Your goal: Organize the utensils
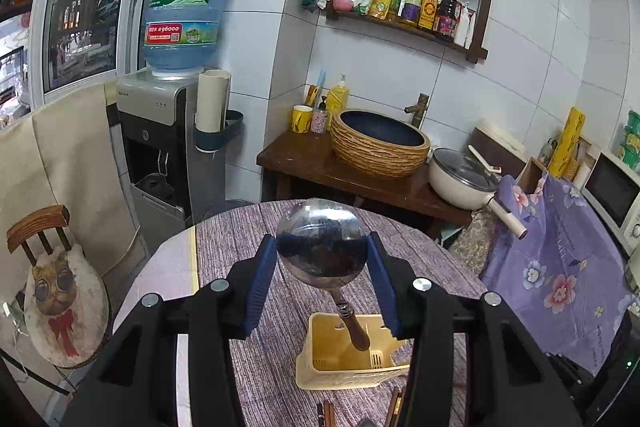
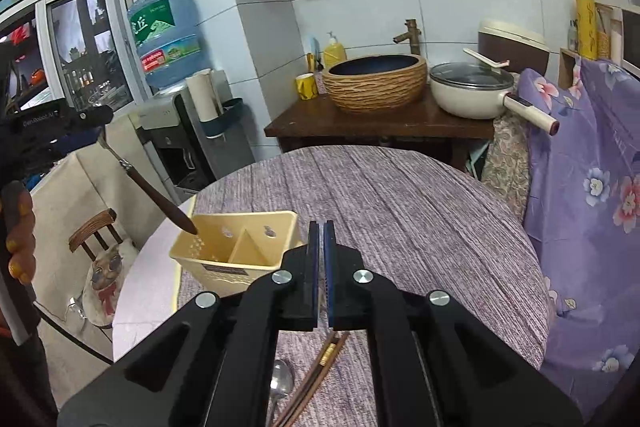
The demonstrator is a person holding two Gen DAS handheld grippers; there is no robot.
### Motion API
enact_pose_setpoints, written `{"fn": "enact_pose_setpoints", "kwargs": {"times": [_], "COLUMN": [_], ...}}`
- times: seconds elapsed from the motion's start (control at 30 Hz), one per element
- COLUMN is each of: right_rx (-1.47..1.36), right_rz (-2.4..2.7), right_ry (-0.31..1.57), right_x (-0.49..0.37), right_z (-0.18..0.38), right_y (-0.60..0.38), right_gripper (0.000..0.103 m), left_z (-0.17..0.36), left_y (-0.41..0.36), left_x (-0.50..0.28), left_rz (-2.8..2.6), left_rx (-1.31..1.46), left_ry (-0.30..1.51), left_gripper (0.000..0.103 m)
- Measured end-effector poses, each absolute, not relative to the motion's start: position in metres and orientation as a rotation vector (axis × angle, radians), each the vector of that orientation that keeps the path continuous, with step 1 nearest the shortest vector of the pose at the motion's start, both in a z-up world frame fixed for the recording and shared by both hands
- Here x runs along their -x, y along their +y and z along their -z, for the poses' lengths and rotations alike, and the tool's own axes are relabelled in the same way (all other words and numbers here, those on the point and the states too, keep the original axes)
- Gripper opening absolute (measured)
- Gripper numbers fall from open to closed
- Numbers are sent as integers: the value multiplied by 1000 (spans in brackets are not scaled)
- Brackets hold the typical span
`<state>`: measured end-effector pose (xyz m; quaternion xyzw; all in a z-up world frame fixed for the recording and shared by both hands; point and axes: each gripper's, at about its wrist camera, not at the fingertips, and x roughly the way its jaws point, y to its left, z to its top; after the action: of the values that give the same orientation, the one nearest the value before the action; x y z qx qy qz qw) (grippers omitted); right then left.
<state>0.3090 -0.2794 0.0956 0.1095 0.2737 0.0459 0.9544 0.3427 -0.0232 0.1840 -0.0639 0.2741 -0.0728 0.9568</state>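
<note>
Utensils are not yet sorted: one ladle (image 1: 322, 243) is gripped by its bowl in the left gripper (image 1: 322, 259), handle tip entering the yellow caddy (image 2: 236, 247), which appears otherwise empty. Chopsticks (image 2: 316, 375) and a spoon (image 2: 280, 383) lie near the caddy, under the closed, empty right gripper (image 2: 321, 239)

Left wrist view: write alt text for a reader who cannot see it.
The left gripper holds a metal ladle by its bowl, handle pointing down into a cream utensil holder on a purple-clothed round table. Chopsticks lie at the near edge.
</note>
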Motion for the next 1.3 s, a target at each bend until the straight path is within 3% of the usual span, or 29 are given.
{"fn": "enact_pose_setpoints", "kwargs": {"times": [0.03,0.07,0.1,0.17,0.4,0.57,0.7,1.0,1.3], "right_rx": [-225,-224,-216,-185,-279,-492,-611,-777,-820], "right_rz": [-86,-77,-61,-14,41,69,115,245,367], "right_ry": [565,575,583,596,751,890,938,995,1021], "right_x": [-309,-309,-311,-308,-303,-302,-301,-322,-356], "right_z": [-92,-87,-82,-70,-14,40,68,96,103], "right_y": [-283,-288,-293,-304,-358,-394,-413,-436,-454], "right_gripper": [9,22,42,50,50,46,36,26,26], "left_z": [-179,-175,-169,-153,-114,-100,-98,-102,-94], "left_y": [-26,-28,-31,-37,-50,-56,-63,-60,-55], "left_x": [-344,-347,-349,-353,-362,-359,-352,-322,-281], "left_rz": [144,142,141,144,145,152,154,179,254], "left_rx": [121,116,107,88,43,6,-39,-33,-42], "left_ry": [561,568,577,609,681,693,670,598,558], "left_gripper": [46,46,46,46,46,47,65,72,75]}}
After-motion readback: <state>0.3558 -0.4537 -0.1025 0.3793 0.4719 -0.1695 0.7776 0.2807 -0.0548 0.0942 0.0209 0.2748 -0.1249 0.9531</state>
